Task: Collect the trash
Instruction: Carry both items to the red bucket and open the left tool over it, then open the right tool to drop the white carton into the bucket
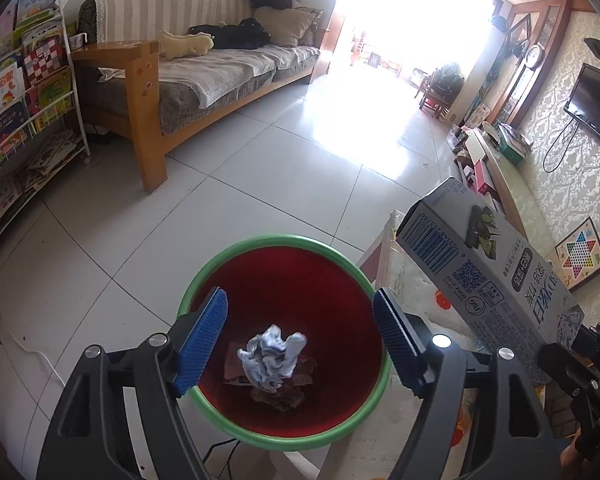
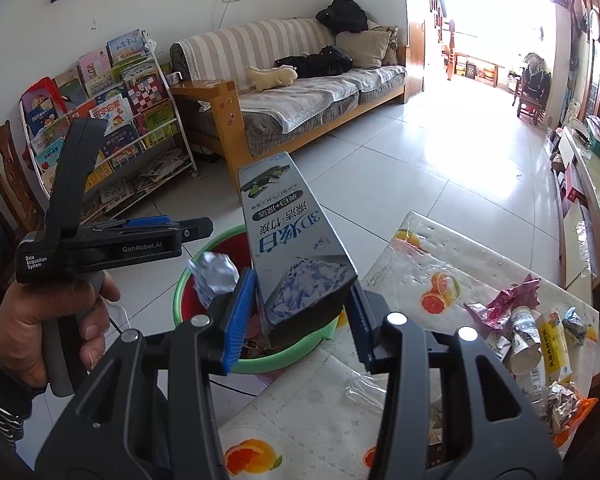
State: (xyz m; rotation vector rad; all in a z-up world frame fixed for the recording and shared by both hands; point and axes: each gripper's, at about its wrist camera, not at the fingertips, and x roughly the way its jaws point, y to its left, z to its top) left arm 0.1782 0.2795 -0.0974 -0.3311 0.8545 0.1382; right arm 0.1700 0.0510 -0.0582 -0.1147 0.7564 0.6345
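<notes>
A green-rimmed bin with a red inside (image 1: 260, 288) stands on the floor beside the table; it also shows in the right wrist view (image 2: 184, 280). My left gripper (image 1: 300, 340) is open above the bin. A crumpled white-blue paper ball (image 1: 271, 356) is in the air below its jaws, over brown scraps in the bin; the ball shows in the right wrist view (image 2: 216, 276) too. My right gripper (image 2: 300, 320) is shut on a grey toothpaste box (image 2: 292, 240), held tilted over the bin's table-side rim. The box shows at right in the left wrist view (image 1: 480, 264).
A table with a fruit-print cloth (image 2: 440, 280) holds several pieces of trash (image 2: 540, 332): wrappers, a paper cup, foil balls. A sofa (image 2: 300, 92) and a book rack (image 2: 112, 120) stand across the tiled floor. A low cabinet (image 1: 508, 188) runs along the right wall.
</notes>
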